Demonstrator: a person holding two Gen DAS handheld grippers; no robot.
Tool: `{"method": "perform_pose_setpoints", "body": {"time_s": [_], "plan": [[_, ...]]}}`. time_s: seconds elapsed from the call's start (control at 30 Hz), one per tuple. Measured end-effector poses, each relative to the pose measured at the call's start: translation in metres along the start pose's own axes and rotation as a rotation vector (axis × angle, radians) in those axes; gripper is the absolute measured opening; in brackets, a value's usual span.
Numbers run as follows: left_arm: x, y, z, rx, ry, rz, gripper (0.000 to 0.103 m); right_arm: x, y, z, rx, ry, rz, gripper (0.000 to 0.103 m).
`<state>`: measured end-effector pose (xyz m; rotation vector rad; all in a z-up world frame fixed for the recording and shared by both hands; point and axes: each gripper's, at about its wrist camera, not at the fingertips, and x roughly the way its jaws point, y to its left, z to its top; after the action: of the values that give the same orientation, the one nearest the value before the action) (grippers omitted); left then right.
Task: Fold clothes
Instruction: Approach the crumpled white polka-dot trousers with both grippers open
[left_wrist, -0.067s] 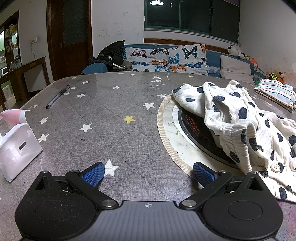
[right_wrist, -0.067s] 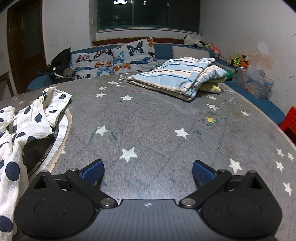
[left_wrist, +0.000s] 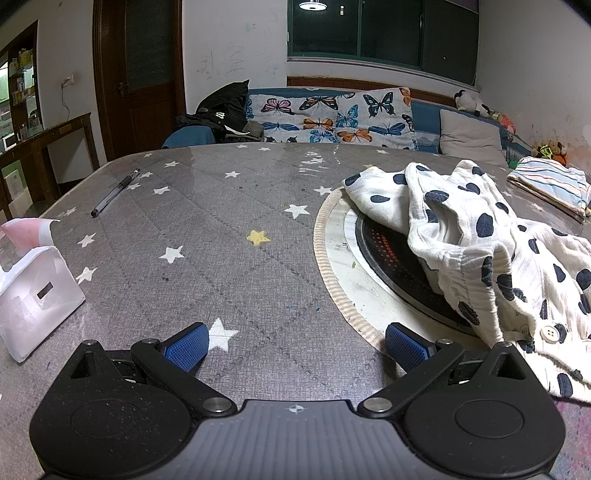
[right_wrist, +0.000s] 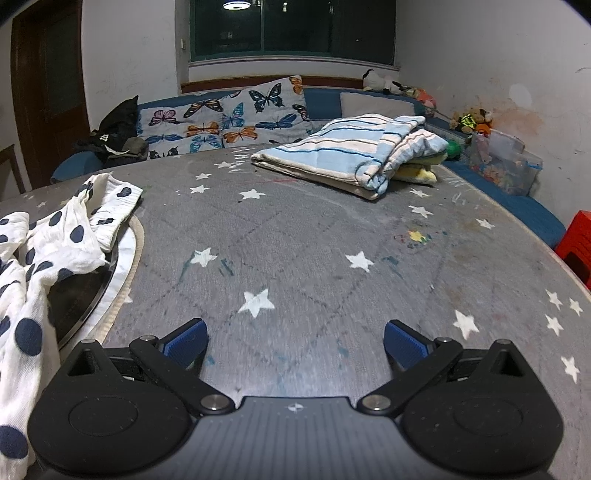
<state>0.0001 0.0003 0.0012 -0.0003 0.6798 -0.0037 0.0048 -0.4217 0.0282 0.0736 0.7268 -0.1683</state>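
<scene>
The spotted garment (left_wrist: 491, 254) is lying crumpled at the right of the left wrist frame, draping over the round inset plate (left_wrist: 373, 258) in the counter (left_wrist: 221, 229), likely dropped there loose rather than laid flat. A striped folded pile (right_wrist: 347, 155) is sitting at upper centre of the right wrist frame. The left gripper (left_wrist: 297, 343) and right gripper (right_wrist: 295, 341) are both hovering with fingers apart, holding nothing. Bare star-patterned cloth is filling mid-frame, giving room to spread; a pen (left_wrist: 115, 192) and a white box (left_wrist: 33, 291) are crowding the left edge.
</scene>
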Motion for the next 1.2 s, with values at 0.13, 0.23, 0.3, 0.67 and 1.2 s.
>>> {"method": "perform_pose_setpoints", "body": {"time_s": [0.13,0.23,0.3,0.67,1.2], "plan": [[-0.001,0.0,0.001,0.001,0.003,0.003,0.103,-0.016,0.005,-0.011,-0.015,-0.051,0.023,0.103],[-0.009,0.0,0.001,-0.002,0.003,0.004,0.103,-0.031,0.01,-0.02,-0.03,-0.078,0.046,0.103],[-0.014,-0.001,-0.001,-0.007,0.006,0.007,0.103,-0.039,0.015,-0.025,-0.048,-0.068,0.064,0.103],[-0.048,-0.02,-0.014,-0.01,0.023,-0.01,0.103,-0.079,0.046,-0.045,-0.185,-0.104,0.115,0.103],[-0.091,-0.057,-0.027,0.012,0.019,-0.047,0.103,-0.114,0.064,-0.069,-0.201,-0.117,0.238,0.103]]}}
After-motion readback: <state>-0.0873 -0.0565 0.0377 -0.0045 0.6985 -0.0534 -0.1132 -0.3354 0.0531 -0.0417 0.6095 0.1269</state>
